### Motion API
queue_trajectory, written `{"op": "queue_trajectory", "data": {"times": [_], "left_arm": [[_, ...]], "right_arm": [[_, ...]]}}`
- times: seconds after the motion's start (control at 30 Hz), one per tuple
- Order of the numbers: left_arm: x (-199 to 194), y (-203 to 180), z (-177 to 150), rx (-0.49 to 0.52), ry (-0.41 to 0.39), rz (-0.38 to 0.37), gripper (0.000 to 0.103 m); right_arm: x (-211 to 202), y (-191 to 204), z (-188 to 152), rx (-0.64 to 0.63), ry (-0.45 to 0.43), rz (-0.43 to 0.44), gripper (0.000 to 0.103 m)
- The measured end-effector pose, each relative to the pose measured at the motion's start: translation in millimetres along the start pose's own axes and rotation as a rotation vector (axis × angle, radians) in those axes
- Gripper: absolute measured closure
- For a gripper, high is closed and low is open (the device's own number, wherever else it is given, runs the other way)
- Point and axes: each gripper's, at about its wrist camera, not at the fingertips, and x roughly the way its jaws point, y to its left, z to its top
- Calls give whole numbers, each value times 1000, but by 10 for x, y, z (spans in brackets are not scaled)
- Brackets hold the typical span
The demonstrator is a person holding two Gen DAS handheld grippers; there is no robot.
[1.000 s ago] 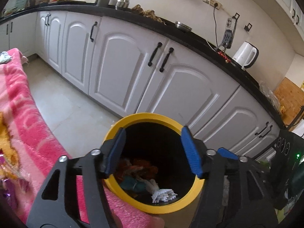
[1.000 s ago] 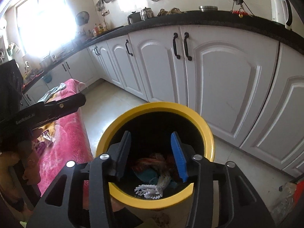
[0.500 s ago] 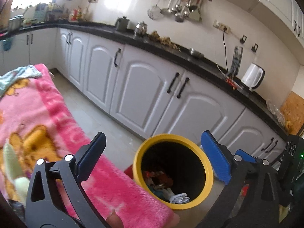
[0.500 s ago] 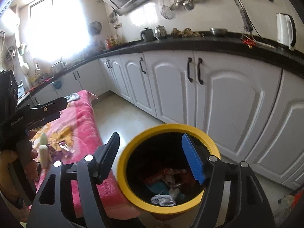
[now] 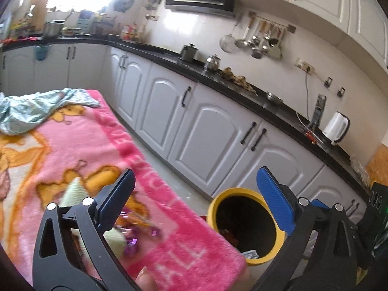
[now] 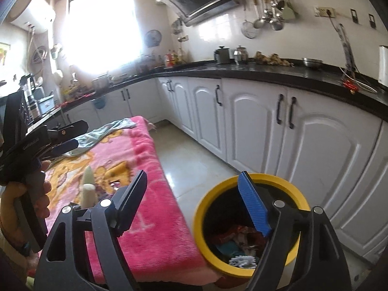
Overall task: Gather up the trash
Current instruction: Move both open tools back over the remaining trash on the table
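Note:
A yellow-rimmed black trash bin [image 5: 245, 194] [image 6: 247, 181] stands on the floor at the end of a pink blanket-covered table [image 5: 80, 140] [image 6: 150, 194]. Wrappers lie inside it [image 6: 232, 236]. My left gripper [image 5: 194, 189] is open and empty, above the table's end and the bin. My right gripper [image 6: 192, 189] is open and empty, just left of the bin and above it. Purple shiny wrappers [image 5: 132, 241] and pale green pieces [image 5: 72, 188] [image 6: 87, 189] lie on the blanket. The left gripper [image 6: 65, 138] also shows at the left of the right wrist view.
A grey-green cloth [image 5: 36, 108] [image 6: 109, 129] lies at the far end of the blanket. White cabinets [image 5: 206, 131] [image 6: 315, 145] under a black counter run along the right, with a strip of tiled floor [image 6: 194, 155] between them and the table.
Both grippers have risen and pulled back from over the bin, and their jaws have opened wider. The views swung left, and the blanket with its wrappers came into sight.

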Motion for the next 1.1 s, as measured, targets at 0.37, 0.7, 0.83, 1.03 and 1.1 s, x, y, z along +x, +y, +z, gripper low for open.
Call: {"op": "queue_trajectory", "data": {"times": [0.37, 0.7, 0.83, 1.03, 1.1], "left_arm": [[-414, 452, 18, -47, -51, 65, 11], [-700, 804, -58, -65, -83, 124, 11], [-747, 946, -92, -79, -73, 144, 11], [-785, 1120, -197, -87, -38, 184, 11], [-784, 1194, -248, -98, -18, 195, 11]], "right_arm": [[107, 599, 25, -100, 21, 78, 27], [197, 1068, -31, -191, 17, 142, 26], [264, 1215, -66, -232, 17, 155, 23], [463, 1334, -121, -277, 53, 160, 23], [566, 1369, -153, -291, 78, 158, 23]]}}
